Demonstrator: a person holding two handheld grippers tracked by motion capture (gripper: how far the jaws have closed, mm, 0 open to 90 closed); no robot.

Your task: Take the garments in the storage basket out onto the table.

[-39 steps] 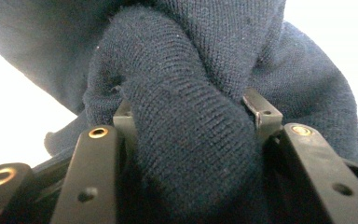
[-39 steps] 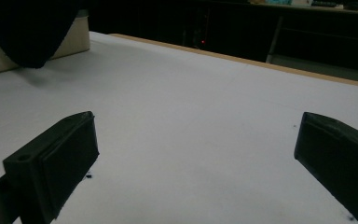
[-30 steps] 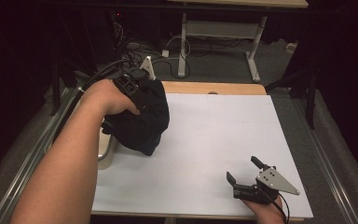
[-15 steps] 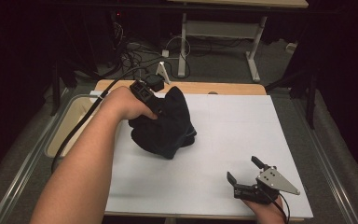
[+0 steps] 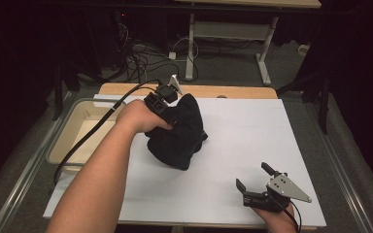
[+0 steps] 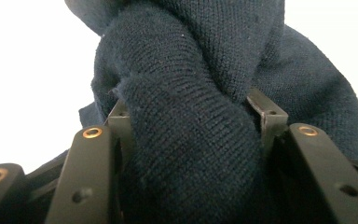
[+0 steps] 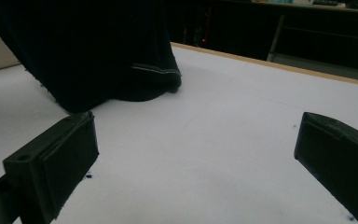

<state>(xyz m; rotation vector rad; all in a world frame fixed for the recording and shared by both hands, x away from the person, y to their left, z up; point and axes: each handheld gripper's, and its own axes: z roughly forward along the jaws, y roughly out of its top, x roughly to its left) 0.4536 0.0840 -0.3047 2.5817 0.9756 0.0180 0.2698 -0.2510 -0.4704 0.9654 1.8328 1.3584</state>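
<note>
A dark navy knitted garment [image 5: 182, 141] hangs bunched from my left gripper [image 5: 174, 115] over the left middle of the white sheet [image 5: 257, 126]. In the left gripper view a thick fold of the knit [image 6: 200, 70] fills the space between the jaws of the left gripper [image 6: 191, 126], which is shut on it. The garment's lower part [image 7: 88, 51] touches the sheet. My right gripper [image 5: 251, 175] rests near the front right edge, open, with nothing between its fingers [image 7: 60, 158].
A beige plastic tub [image 5: 85, 124] stands off the sheet's left side. A wooden table edge [image 5: 223, 91] runs along the back. Cables and a desk frame lie on the dark floor beyond.
My left hand has carried the garment from above the tub rightward and down onto the white sheet. The right gripper has stayed in place.
</note>
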